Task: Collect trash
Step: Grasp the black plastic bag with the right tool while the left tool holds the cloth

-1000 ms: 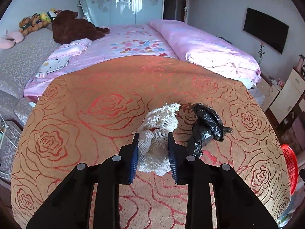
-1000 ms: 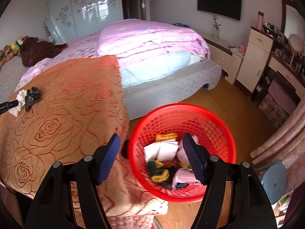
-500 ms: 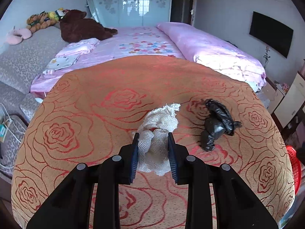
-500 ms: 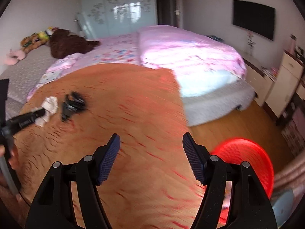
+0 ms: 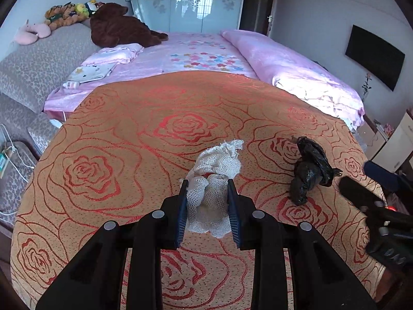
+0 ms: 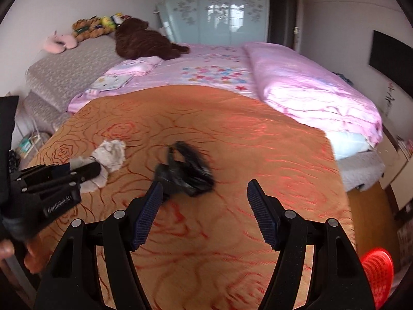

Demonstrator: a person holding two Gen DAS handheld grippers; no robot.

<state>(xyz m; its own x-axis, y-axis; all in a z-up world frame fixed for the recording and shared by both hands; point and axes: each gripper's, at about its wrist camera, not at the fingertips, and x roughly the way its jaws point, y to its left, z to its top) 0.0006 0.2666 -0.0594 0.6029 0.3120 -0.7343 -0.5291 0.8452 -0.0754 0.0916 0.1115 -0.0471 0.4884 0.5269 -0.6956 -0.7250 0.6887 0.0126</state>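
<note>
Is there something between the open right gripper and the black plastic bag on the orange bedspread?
Nothing visible: only bare bedspread lies between the right gripper and the black bag.

Only one piece of lettering shows: white print on the black body of the left gripper (image 6: 85, 169), seen in the right wrist view. It is too blurred to read.

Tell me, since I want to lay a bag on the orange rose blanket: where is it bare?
Bare: the wide stretch between the white mesh rag and the pink sheet, and the left side. Crowded: around the rag and the black bag, with the right gripper close by.
</note>
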